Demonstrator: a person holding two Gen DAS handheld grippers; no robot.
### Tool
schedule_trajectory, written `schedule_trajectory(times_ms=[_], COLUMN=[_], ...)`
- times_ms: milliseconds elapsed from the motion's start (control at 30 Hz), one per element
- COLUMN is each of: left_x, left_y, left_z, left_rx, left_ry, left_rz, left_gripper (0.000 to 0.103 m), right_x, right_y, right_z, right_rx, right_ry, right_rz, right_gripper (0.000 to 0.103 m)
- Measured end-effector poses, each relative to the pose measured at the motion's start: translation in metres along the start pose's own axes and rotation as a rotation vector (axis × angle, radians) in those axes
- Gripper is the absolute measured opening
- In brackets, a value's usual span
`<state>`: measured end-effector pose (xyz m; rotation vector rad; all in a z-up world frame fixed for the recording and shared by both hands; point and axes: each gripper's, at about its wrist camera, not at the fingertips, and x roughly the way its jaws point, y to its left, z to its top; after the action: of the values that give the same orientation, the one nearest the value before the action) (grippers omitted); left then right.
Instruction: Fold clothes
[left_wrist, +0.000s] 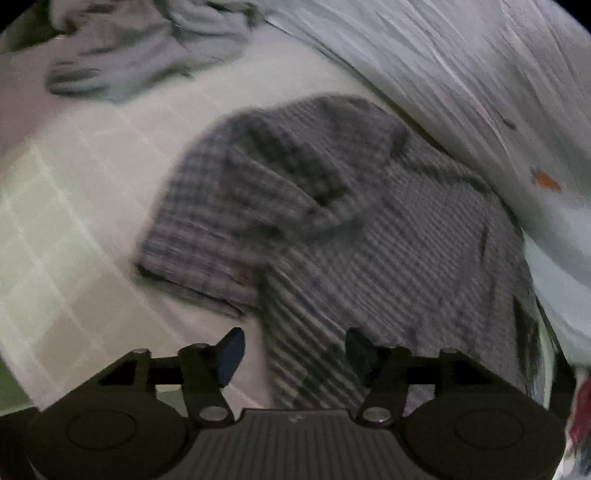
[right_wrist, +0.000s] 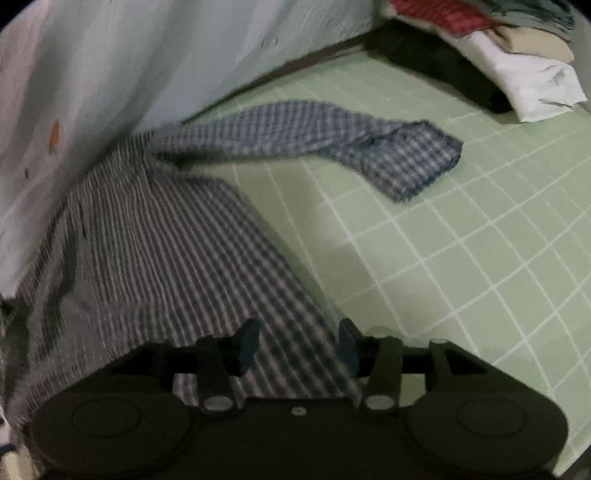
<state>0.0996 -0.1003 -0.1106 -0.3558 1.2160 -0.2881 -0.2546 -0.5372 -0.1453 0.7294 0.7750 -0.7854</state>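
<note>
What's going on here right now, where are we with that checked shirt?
A person is folding a checked shirt on a green grid sheet. Both tools are open with the shirt's near edge below the gap of each, neither gripping it: the left tool sits over the body, the right tool at the shirt's edge. One sleeve still lies stretched out across the sheet. A pile of clothes sits at the far corner.

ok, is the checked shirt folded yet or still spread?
Partly folded: one sleeve lies over the checked shirt body, the other sleeve stretches out across the green sheet.
</note>
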Motion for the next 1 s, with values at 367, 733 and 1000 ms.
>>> schedule_trajectory(times_ms=[367, 733, 1000], left_x=[0.051, 0.029, -0.017], left_y=[-0.063, -0.025, 0.029], left_z=[-0.014, -0.016, -0.002], left_rx=[0.187, 0.11, 0.035], left_ry=[0.087, 0.037, -0.039], left_rz=[0.183, 0.17, 0.146], left_gripper=[0.069, 0.002, 0.001], right_x=[0.011, 0.005, -0.052], right_y=[0.011, -0.001, 0.015], right_z=[-0.012, -0.012, -0.009], right_rx=[-0.06, -0.001, -0.154], right_ry=[0.013, -0.006, -0.109], right_rz=[-0.057, 0.019, -0.012], right_gripper=[0.064, 0.002, 0.001])
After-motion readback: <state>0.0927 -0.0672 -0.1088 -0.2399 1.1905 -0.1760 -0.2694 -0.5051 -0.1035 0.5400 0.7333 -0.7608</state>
